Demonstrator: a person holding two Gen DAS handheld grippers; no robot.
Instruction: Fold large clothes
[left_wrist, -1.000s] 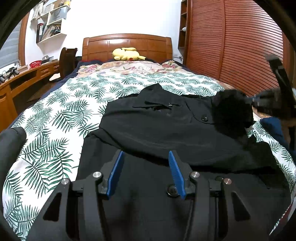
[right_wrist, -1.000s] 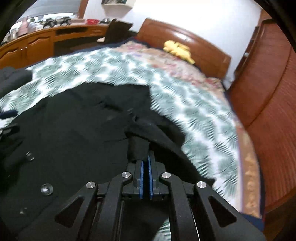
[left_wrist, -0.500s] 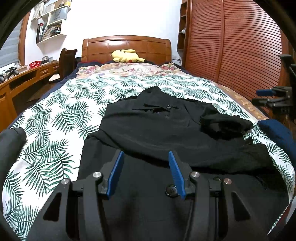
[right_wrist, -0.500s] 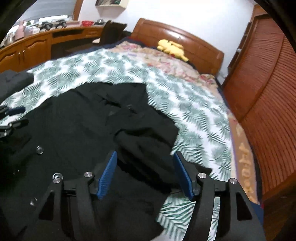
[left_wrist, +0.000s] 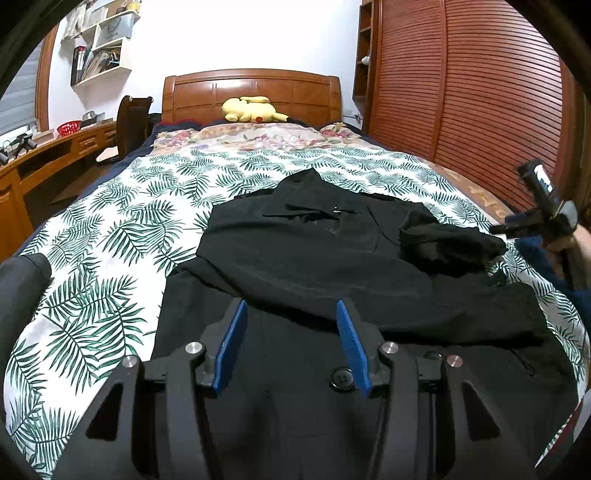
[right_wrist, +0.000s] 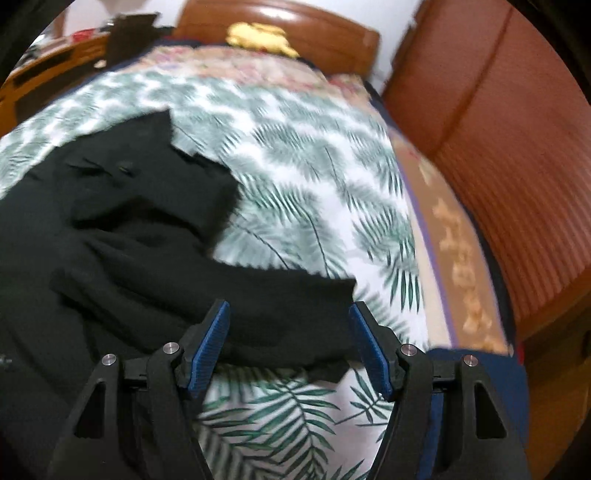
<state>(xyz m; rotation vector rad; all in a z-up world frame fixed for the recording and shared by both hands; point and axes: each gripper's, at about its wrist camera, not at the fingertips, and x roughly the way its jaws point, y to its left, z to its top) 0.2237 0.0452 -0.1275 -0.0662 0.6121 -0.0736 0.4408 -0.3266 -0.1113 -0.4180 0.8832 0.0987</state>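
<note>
My left tongs (left_wrist: 290, 341) hang over the near end of the large black woollen coat (left_wrist: 295, 258), their blue pads spread apart with nothing between them; the cloth lies flat below, and one black round button (left_wrist: 340, 377) shows just beside the right-hand pad. The coat lies spread on the bed's white cover printed with green palm leaves (left_wrist: 110, 236), its collar end pointing toward the brown wooden headboard (left_wrist: 251, 90). One black sleeve (left_wrist: 447, 240) lies folded in over the coat's right side, bunched in a loose heap.

My right tongs (right_wrist: 290, 347) stand wide apart, hovering over the coat's right edge, where black cloth gives way to the leaf-printed cover. Cloth lies beneath the gap, yet neither pad presses on it. This view is blurred. In the left wrist view the right tongs (left_wrist: 517, 227) appear at the far right, off the bed's edge, also smeared, with part of my hand (left_wrist: 576, 240) behind them.

A yellow plush toy (left_wrist: 253, 109) lies against the headboard above a floral pillow strip (left_wrist: 243, 134). A brown slatted wooden wardrobe (left_wrist: 461, 92) runs along the right side of the bed, and a wooden counter (left_wrist: 48, 151) carrying a red basket (left_wrist: 69, 127) runs along the left wall.
</note>
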